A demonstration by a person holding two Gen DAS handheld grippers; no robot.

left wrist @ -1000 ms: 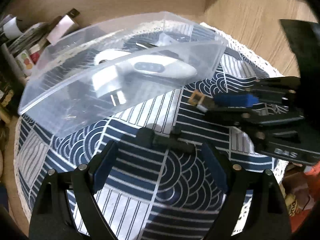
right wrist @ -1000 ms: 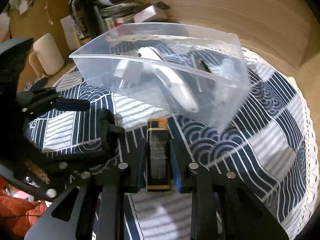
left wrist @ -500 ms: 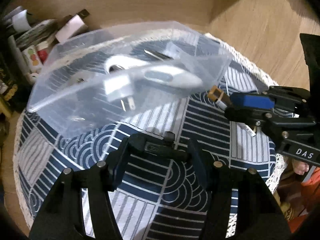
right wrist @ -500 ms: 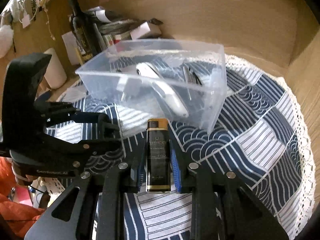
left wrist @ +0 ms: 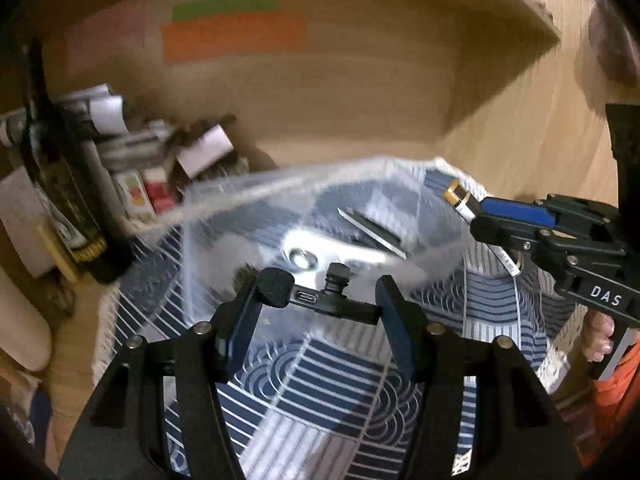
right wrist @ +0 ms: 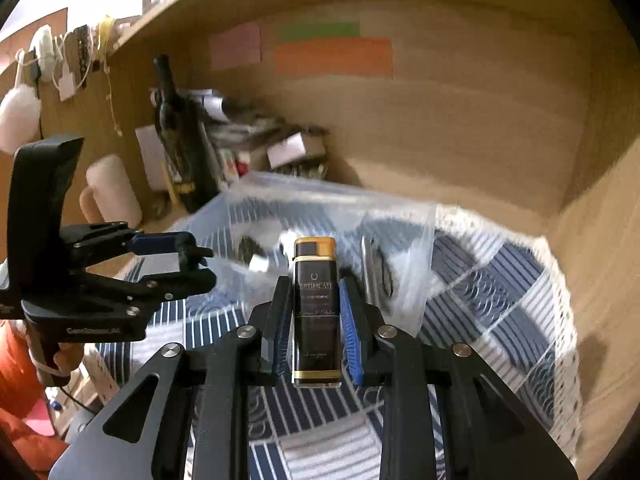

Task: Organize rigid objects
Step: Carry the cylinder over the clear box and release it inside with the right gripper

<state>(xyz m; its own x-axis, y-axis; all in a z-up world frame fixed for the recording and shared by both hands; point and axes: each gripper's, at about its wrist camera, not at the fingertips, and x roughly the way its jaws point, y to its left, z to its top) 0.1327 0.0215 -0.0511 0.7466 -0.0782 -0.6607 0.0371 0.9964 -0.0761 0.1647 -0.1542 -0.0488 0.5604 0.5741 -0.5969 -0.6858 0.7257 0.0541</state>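
Note:
My left gripper (left wrist: pixel 320 304) is shut on a small black device with a USB-C port (left wrist: pixel 320 300), held crosswise just in front of the clear plastic bin (left wrist: pixel 248 196). My right gripper (right wrist: pixel 316 312) is shut on a dark brown and gold lighter (right wrist: pixel 316 308), upright, near the bin (right wrist: pixel 420 216). The right gripper also shows at the right of the left wrist view (left wrist: pixel 480 212), the lighter's gold end (left wrist: pixel 456 196) at the bin's right wall. The left gripper shows at the left of the right wrist view (right wrist: pixel 188 256). Inside the bin lie a white device (left wrist: pixel 304 256) and a flat silver item (left wrist: pixel 372 232).
A blue and white patterned cloth (right wrist: pixel 500 288) covers the table. A dark bottle (right wrist: pixel 180 148), boxes and papers (right wrist: pixel 288 148) stand at the back left against the wooden wall. A white roll (right wrist: pixel 112 192) stands left of the bottle. Wooden walls close in behind and to the right.
My left gripper closed on the black device and lifted it off the cloth. Both grippers have risen and tilted up toward the bin; the right still holds the lighter.

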